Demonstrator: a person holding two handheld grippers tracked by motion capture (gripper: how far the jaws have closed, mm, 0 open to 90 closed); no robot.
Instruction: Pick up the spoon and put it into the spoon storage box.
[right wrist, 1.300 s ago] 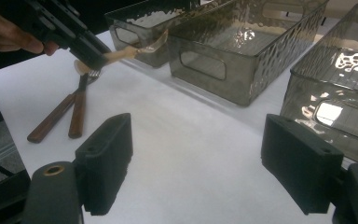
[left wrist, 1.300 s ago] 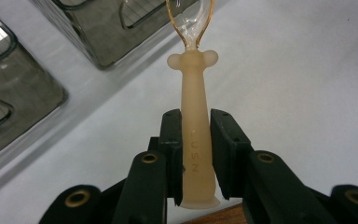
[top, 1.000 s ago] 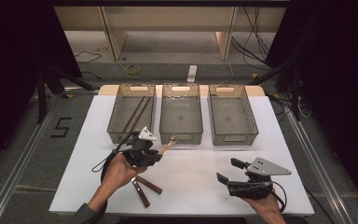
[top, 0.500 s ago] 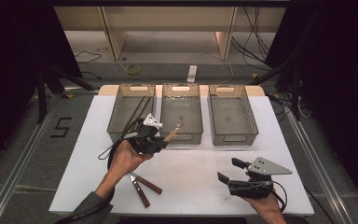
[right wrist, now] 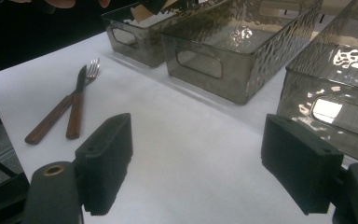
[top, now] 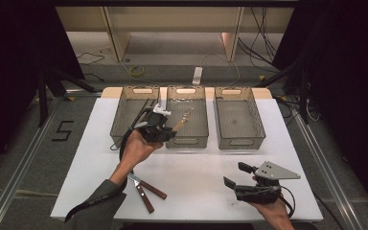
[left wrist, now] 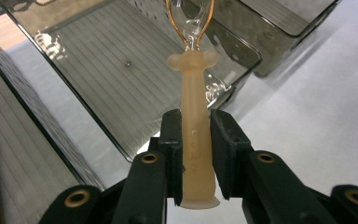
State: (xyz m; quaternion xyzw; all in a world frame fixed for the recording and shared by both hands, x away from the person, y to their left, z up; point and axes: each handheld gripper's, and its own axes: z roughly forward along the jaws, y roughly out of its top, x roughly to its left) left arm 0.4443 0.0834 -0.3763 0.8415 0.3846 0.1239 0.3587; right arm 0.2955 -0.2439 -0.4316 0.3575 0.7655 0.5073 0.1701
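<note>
My left gripper point(top: 166, 131) is shut on the pale tan handle of a utensil point(top: 180, 124) with a clear looped head. In the left gripper view both pads of that gripper point(left wrist: 196, 126) press the handle point(left wrist: 193, 84), and the head hangs over the floor of the middle smoky bin point(left wrist: 116, 70). In the high view the gripper sits at that bin's point(top: 204, 120) near left corner. My right gripper point(top: 235, 174) rests open over the table's near right, with nothing between its pads point(right wrist: 196, 158).
Three smoky plastic bins stand in a row at the back; the left bin point(top: 122, 115) holds dark utensils, the right bin point(top: 255, 117) looks bare. A wooden-handled fork and knife point(top: 144, 188) lie near the front edge, the same fork and knife point(right wrist: 74, 105) also lying left of my right gripper.
My left hand has carried the utensil up and away from the fork and knife, toward the middle bin. The right gripper has stayed where it was.
</note>
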